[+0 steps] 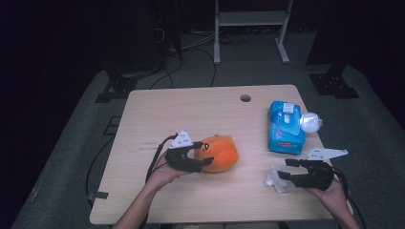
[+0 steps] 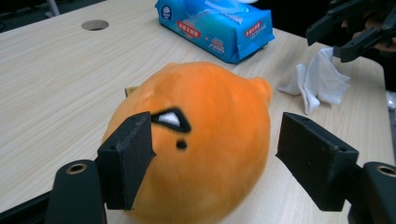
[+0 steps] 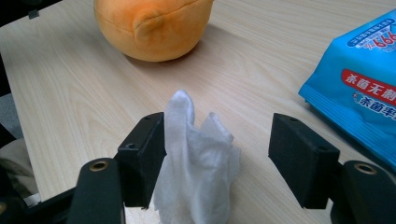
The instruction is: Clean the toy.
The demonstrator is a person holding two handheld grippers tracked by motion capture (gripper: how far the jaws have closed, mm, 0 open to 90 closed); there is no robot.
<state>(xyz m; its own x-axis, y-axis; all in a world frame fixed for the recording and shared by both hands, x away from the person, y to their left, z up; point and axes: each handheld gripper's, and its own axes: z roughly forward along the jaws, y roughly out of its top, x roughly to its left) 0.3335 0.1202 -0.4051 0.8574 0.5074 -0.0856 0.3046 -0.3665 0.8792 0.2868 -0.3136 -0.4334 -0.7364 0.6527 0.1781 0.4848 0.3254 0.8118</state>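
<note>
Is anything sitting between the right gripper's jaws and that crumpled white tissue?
No. The white tissue already stands between the open jaws of the right gripper, against one pad, clear of the other. The orange plush lies well beyond.

Dim overhead shot, dark surroundings, close views perhaps slightly blurred

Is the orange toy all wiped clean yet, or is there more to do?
Done: one white wipe is out of the blue wipe pack, crumpled on the table. In hand: the right gripper has its jaws open around that wipe, not pinching it; the left gripper sits open around the orange plush toy. Left: probably gripping the wipe and rubbing the toy; no wiping shows yet.
</note>
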